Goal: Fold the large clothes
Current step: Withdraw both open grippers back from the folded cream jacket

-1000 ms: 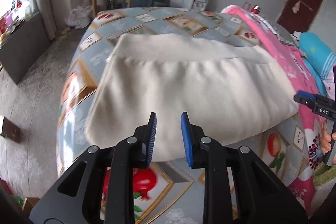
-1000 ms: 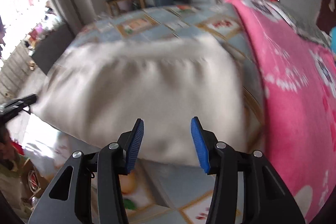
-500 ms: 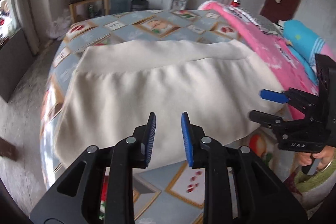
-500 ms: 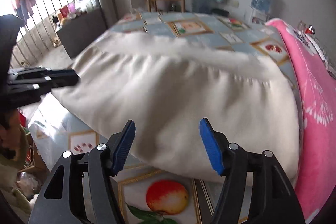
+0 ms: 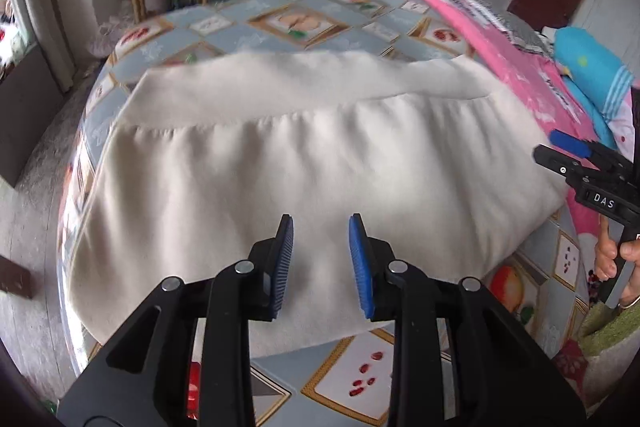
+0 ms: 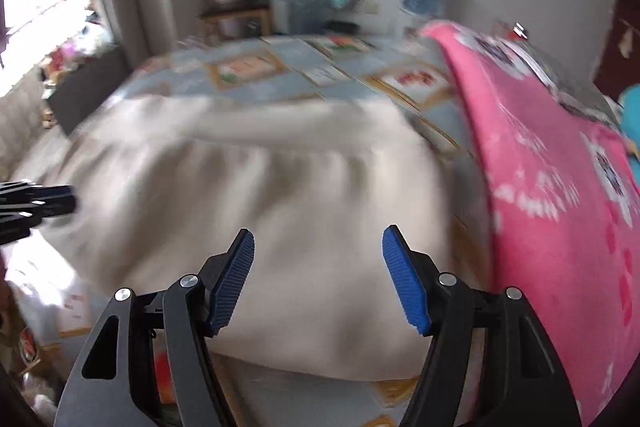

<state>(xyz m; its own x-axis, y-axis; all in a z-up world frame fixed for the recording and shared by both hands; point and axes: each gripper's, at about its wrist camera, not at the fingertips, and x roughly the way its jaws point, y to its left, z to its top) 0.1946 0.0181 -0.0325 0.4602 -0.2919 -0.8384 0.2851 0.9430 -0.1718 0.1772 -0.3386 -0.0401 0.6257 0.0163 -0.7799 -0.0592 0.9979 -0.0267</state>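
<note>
Cloth (image 5: 320,163) lies just past our left gripper (image 5: 321,259) and right gripper (image 6: 319,277) | both released, nothing held | on bed (image 5: 288,27), pink blanket (image 6: 560,187) beside.

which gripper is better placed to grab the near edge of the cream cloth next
Right, probably. The right gripper is open wide, over the cream cloth near its front right corner. The left gripper has a narrower gap and sits mid-edge, away from either corner.
</note>
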